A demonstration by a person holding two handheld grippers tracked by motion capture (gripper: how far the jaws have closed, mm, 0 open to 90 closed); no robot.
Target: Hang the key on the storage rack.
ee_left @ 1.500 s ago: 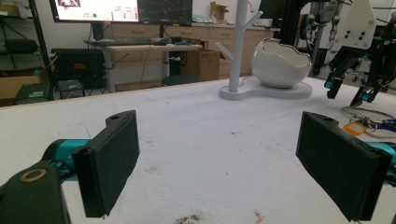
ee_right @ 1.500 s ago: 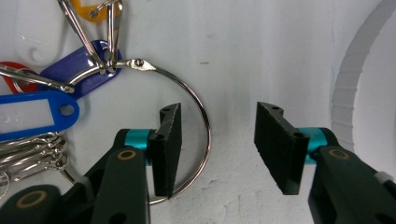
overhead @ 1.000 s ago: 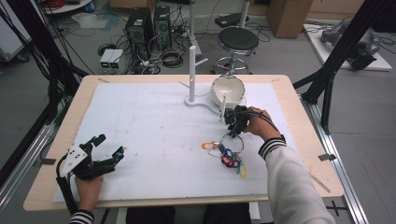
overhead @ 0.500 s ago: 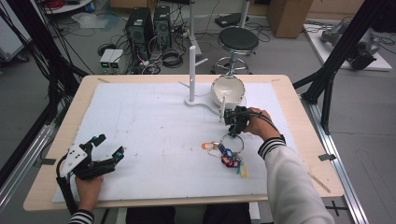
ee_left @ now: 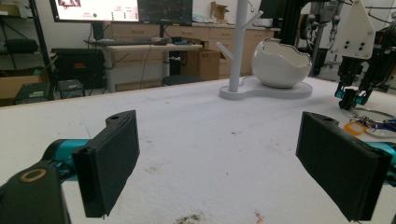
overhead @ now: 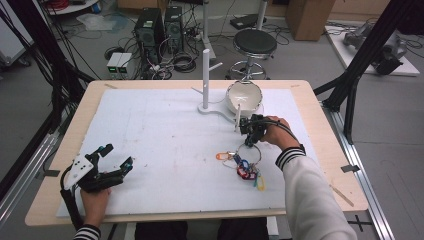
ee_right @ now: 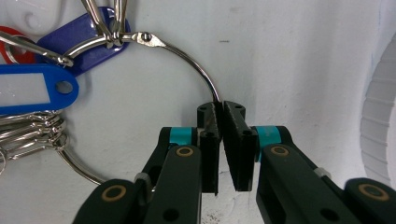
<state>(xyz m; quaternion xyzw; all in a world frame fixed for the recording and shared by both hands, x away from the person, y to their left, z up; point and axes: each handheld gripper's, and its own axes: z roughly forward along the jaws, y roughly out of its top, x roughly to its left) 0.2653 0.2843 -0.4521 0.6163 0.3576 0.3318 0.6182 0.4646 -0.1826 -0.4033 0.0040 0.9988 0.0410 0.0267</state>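
The right tool (ee_right: 220, 116) was clamped on the key ring (ee_right: 187, 51), which lay flat on the counter (overhead: 160, 130). Lifting toward the white stand (overhead: 205, 80) remained undone. The left tool (overhead: 112, 160) rested idle, jaws apart.

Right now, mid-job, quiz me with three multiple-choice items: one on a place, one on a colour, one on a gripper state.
1. Where is the key ring?
A. on the white mat, on the person's side of the bowl
B. inside the bowl
C. hung on the stand

2. What colour is the tag at the bunch's left?
A. green
B. orange
C. black

3. How is the right gripper?
A. wide open
B. off the table
C. shut on the ring wire

Answers: 1 A, the high view shows it flat on the mat; 2 B, orange there; 3 C, its jaws pinch the wire.
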